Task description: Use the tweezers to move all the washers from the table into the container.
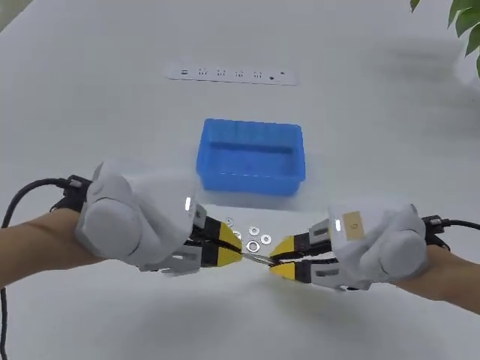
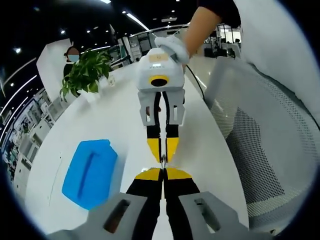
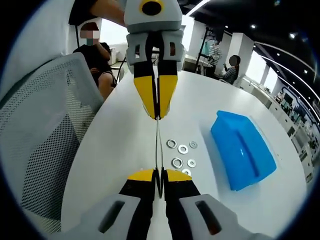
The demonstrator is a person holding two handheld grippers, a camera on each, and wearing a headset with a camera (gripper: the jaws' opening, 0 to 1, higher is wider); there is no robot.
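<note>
A handful of steel washers (image 3: 182,150) lies loose on the white table (image 1: 375,135), just in front of the blue container (image 1: 251,156) and just beyond the point where the two grippers meet. In the right gripper view, the washers sit between the tweezers (image 3: 158,142) and the container's near wall. Farther back on the table lies a white power strip (image 1: 231,74), and green plant leaves (image 1: 466,22) reach in at the far right corner. Around the table, a grey mesh chair (image 3: 45,150) stands beside it, in an open office with ceiling lights where people are seated.

The left gripper (image 1: 240,253) and the right gripper (image 1: 272,262) point tip to tip just above the table, each with its yellow jaws pressed together on one end of the thin metal tweezers, which span the short gap between them. White-gloved hands (image 1: 124,221) grip both tools low and level, forearms coming in from either side.
</note>
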